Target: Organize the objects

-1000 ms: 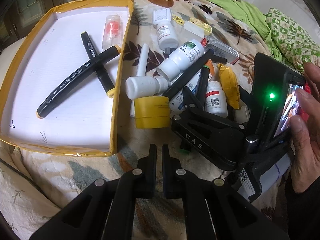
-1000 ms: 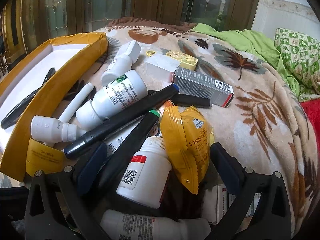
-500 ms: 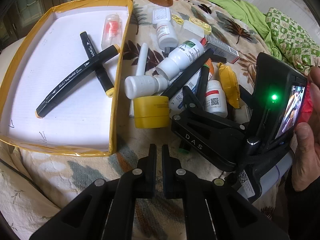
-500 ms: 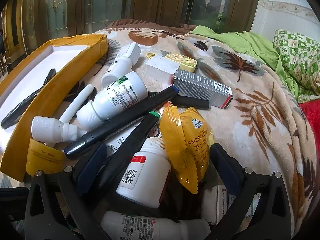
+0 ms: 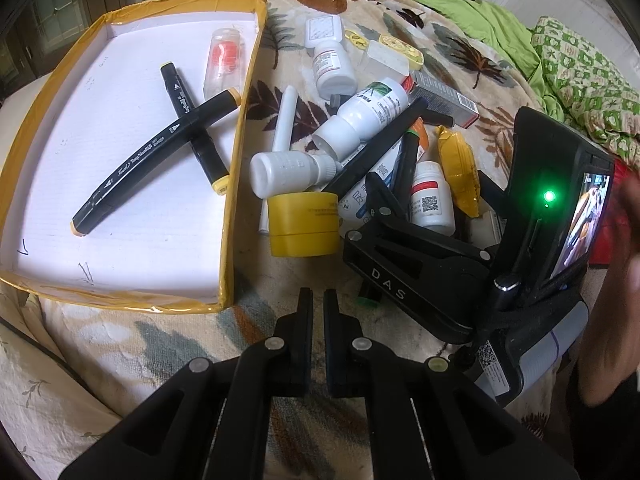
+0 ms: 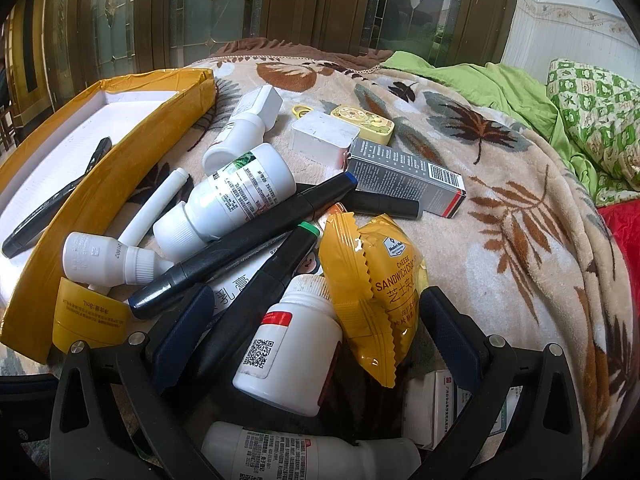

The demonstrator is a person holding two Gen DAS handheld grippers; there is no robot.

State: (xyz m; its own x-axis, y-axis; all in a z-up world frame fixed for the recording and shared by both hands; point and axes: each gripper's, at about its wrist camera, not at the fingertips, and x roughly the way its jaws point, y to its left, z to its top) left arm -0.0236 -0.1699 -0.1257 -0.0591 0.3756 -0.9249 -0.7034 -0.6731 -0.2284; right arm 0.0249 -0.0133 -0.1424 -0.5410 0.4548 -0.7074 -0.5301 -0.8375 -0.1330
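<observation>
Between our spread-wide right tool point(image 6: 312, 336), gripping nothing, the green-capped marker point(image 6: 256, 300) lies, long axis toward one o'clock, beside a white bottle point(image 6: 290, 344); our left tool point(image 5: 313, 312) idles clenched, farther off, the tray point(image 5: 228, 240) at ten o'clock.

Yellow-edged white tray point(image 5: 224, 216) (black markers point(image 5: 156, 160) inside), leaf-patterned beige blanket point(image 6: 520, 240).

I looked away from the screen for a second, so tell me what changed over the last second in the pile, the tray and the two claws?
Almost nothing. The right claw eased a touch lower and closer over the white bottle with the QR label, open, gripping nothing. The left claw stayed nearly shut and empty over the blanket. The crossed markers in the yellow-edged tray did not move.
</observation>
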